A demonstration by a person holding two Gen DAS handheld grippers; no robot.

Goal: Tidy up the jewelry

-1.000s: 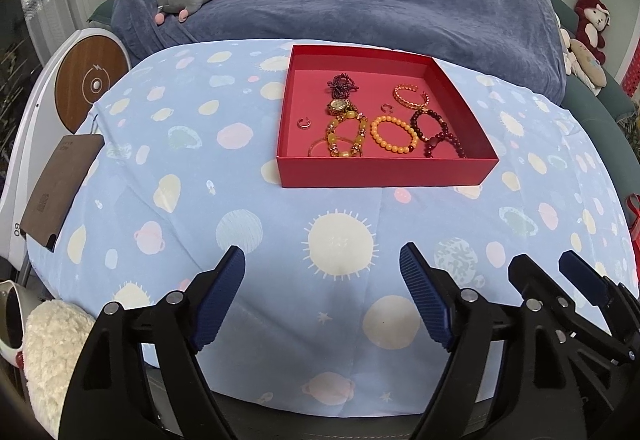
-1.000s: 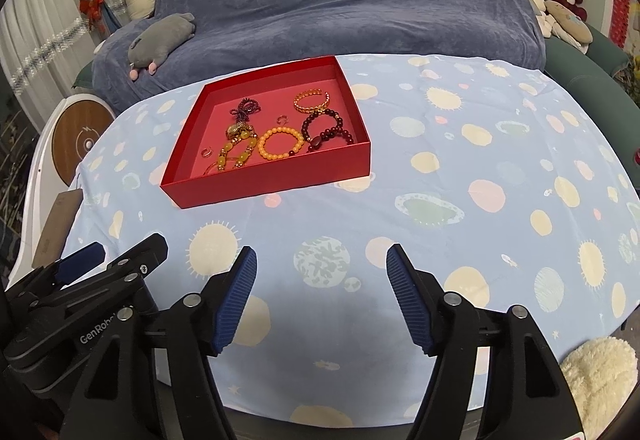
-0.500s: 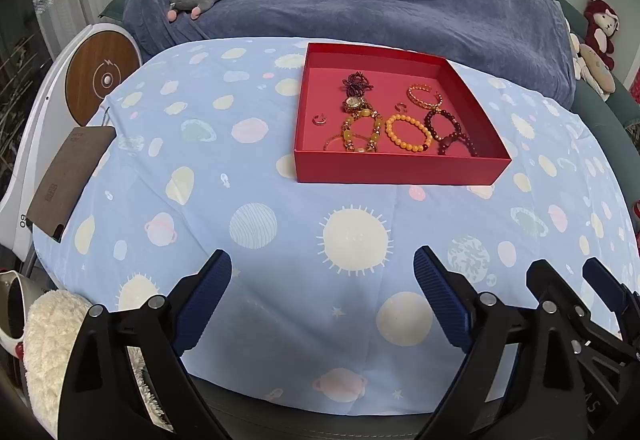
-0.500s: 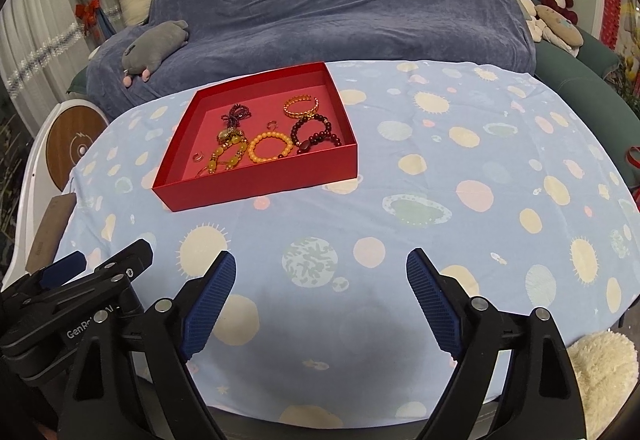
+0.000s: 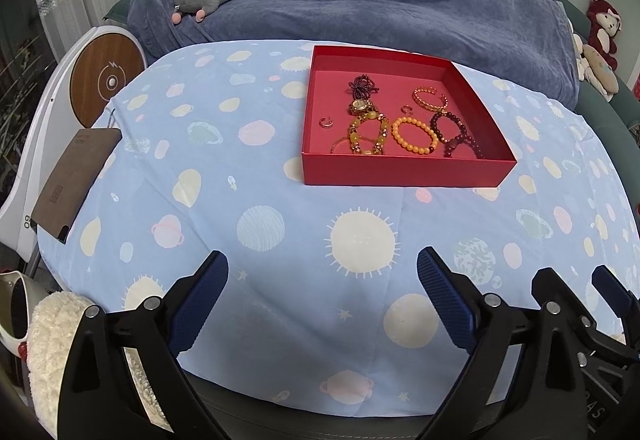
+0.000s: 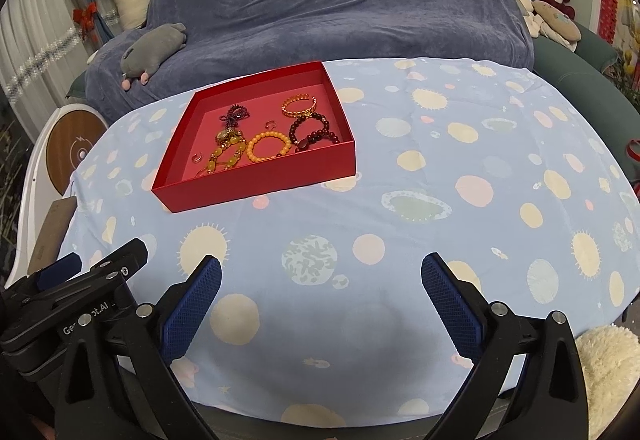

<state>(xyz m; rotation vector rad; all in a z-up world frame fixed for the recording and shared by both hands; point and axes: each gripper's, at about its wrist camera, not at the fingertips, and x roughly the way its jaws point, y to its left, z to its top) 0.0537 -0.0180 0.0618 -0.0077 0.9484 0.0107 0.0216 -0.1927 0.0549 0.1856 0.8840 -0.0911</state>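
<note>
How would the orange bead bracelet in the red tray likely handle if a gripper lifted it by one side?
The orange bead bracelet looks like round beads on a cord, so it would probably sag rather than hold its ring shape. The smooth beads may slip between the jaws. It lies close to the dark red bead bracelet in the red tray, so that one might get nudged.

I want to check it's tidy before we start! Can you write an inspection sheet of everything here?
Surface: table under blue planet-print cloth.
Job's things: red tray holding orange bead bracelet, dark red bead bracelet, gold bangle, yellow stone bracelet, purple beads, small rings.
Clutter: brown tag at the cloth's edge.
Grippers: left hand-held gripper and right hand-held gripper open, empty, near the front edge.
Cables: nothing seen.
Surroundings: blue-covered sofa, grey plush.
</note>
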